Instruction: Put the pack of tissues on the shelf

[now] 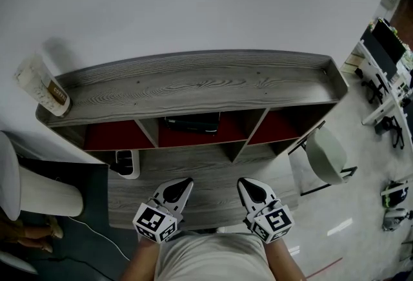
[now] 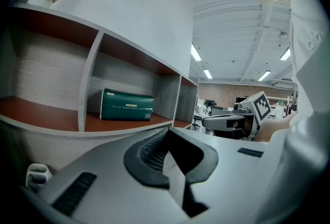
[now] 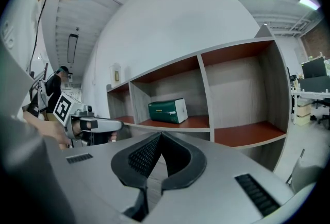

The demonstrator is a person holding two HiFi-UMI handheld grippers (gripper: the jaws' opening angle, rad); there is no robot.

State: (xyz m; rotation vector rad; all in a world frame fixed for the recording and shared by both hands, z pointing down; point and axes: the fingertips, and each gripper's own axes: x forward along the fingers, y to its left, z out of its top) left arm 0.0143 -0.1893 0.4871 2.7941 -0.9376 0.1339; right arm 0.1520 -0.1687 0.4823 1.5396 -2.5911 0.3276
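The green pack of tissues (image 1: 191,123) lies in the middle compartment of the grey shelf (image 1: 193,86), on its red-brown board. It also shows in the left gripper view (image 2: 127,105) and the right gripper view (image 3: 167,111). My left gripper (image 1: 187,181) and right gripper (image 1: 242,181) hang side by side close to my body, in front of the shelf and well short of it. Both point at the shelf. The left gripper's (image 2: 167,133) jaws meet at the tips with nothing between them. The right gripper (image 3: 160,135) is likewise shut and empty.
A paper coffee cup (image 1: 44,87) lies on the shelf top at its left end. A white bin (image 1: 127,163) stands on the floor by the left compartment, a pale chair (image 1: 326,157) to the right. Office desks (image 1: 387,60) fill the far right.
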